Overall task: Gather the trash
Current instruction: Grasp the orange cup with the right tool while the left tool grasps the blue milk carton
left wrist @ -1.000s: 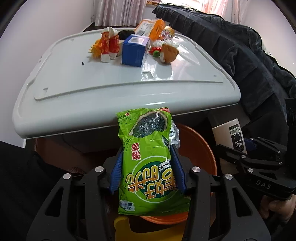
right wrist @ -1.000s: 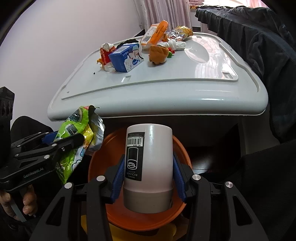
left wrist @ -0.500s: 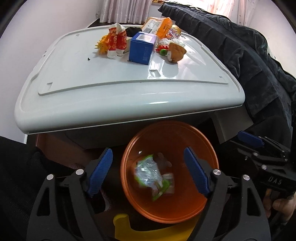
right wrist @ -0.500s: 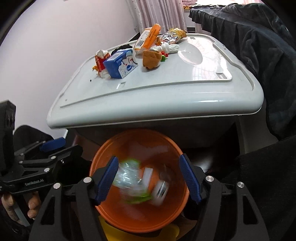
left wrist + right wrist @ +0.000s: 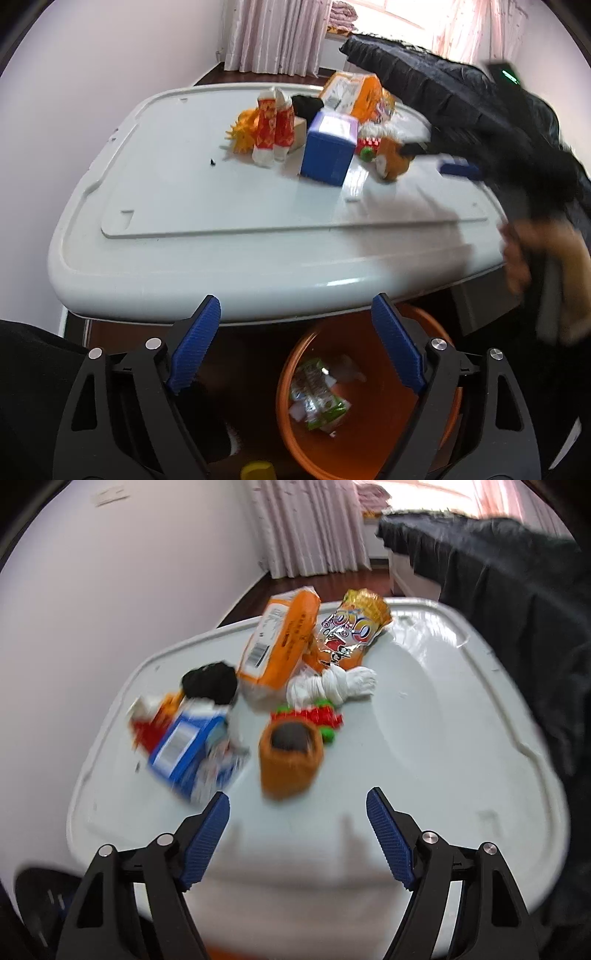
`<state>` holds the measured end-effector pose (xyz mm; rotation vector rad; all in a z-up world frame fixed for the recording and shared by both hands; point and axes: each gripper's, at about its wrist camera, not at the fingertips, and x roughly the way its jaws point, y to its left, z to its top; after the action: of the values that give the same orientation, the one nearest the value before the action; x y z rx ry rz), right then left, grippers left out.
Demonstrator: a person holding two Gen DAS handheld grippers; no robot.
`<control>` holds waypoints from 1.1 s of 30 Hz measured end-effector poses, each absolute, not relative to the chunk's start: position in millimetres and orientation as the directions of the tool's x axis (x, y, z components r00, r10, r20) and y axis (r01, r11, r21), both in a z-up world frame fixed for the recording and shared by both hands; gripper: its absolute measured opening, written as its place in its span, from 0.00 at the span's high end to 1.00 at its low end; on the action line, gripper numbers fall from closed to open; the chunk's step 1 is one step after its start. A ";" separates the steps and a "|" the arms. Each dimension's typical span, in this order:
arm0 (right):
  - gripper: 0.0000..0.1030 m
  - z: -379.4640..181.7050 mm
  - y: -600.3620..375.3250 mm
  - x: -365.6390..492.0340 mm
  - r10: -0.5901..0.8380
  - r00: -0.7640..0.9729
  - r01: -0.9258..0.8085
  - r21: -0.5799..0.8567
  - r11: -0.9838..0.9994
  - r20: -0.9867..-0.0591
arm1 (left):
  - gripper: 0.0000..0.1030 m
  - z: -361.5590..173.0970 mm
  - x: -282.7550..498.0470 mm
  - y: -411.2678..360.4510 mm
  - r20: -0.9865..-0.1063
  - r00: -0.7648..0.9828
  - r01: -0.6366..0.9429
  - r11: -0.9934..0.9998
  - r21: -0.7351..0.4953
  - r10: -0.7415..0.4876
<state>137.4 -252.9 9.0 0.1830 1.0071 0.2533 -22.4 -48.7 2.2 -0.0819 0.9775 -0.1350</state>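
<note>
Only the left wrist view shows the orange bin (image 5: 424, 439) holding wrappers (image 5: 317, 398).

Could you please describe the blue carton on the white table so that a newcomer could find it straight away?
Start at the white plastic table and look to the cluster of trash at its far end. The blue rectangular cardboard carton stands at the cluster's near edge, between a red-and-white crumpled wrapper and a small orange plush toy. It is the only blue, box-shaped item there.

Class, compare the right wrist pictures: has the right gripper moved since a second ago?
Yes. The right gripper has left the orange bin and swung out over the white table toward the trash; its jaws have just been opening, nothing between them.
</note>
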 end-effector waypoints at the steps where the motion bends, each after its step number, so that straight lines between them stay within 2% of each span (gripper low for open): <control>1: 0.30 5.3 -250.5 144.6 0.292 0.504 -0.119 0.269 0.956 -0.813 | 0.21 0.7 -22.9 -48.6 -0.822 0.549 0.079 0.989 -0.129 -0.151; 5: 0.35 -6.1 -239.5 166.7 0.281 0.488 -0.106 0.263 0.959 -0.826 | 0.20 -0.5 -24.2 -47.5 -0.815 0.554 0.088 0.986 -0.143 -0.168; 7: 0.43 -12.9 -236.8 173.9 0.278 0.474 -0.098 0.264 0.960 -0.836 | 0.20 -0.6 -24.6 -47.1 -0.812 0.556 0.092 0.985 -0.148 -0.174; 9: 0.67 -18.0 -235.3 176.1 0.271 0.463 -0.096 0.256 0.962 -0.844 | 0.20 -0.7 -24.8 -47.5 -0.812 0.556 0.095 0.984 -0.147 -0.175; 12: 0.71 -17.0 -234.5 171.2 0.263 0.478 -0.103 0.244 0.964 -0.838 | 0.20 -0.6 -25.7 -46.5 -0.812 0.557 0.091 0.985 -0.148 -0.174; 17: 0.72 8.8 -247.9 141.2 0.299 0.499 -0.143 0.263 0.954 -0.814 | 0.20 2.0 -24.1 -45.8 -0.810 0.562 0.075 0.985 -0.155 -0.170; 21: 0.72 37.6 -271.5 106.5 0.317 0.530 -0.188 0.255 0.948 -0.787 | 0.20 13.2 -9.7 -62.1 -0.793 0.589 0.116 0.987 -0.109 -0.156; 26: 0.71 44.0 -305.2 71.4 0.267 0.585 -0.179 0.200 0.963 -0.766 | 0.20 21.1 37.9 -77.9 -0.762 0.610 0.138 0.976 -0.168 -0.218; 28: 0.71 36.1 -315.2 70.3 0.279 0.575 -0.160 0.228 0.960 -0.769 | 0.19 18.7 60.8 -82.3 -0.759 0.607 0.140 0.972 -0.191 -0.236; 30: 0.71 30.6 -321.1 71.6 0.303 0.566 -0.151 0.265 0.953 -0.767 | 0.19 14.7 77.5 -89.5 -0.764 0.606 0.152 0.975 -0.162 -0.222; 33: 0.71 31.6 -323.4 68.4 0.294 0.579 -0.165 0.244 0.956 -0.761 | 0.19 9.9 99.0 -99.1 -0.774 0.614 0.174 0.983 -0.059 -0.155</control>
<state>68.4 -323.4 31.6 0.1530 0.9159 0.2695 99.0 -99.1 9.9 0.0227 0.8901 -0.1900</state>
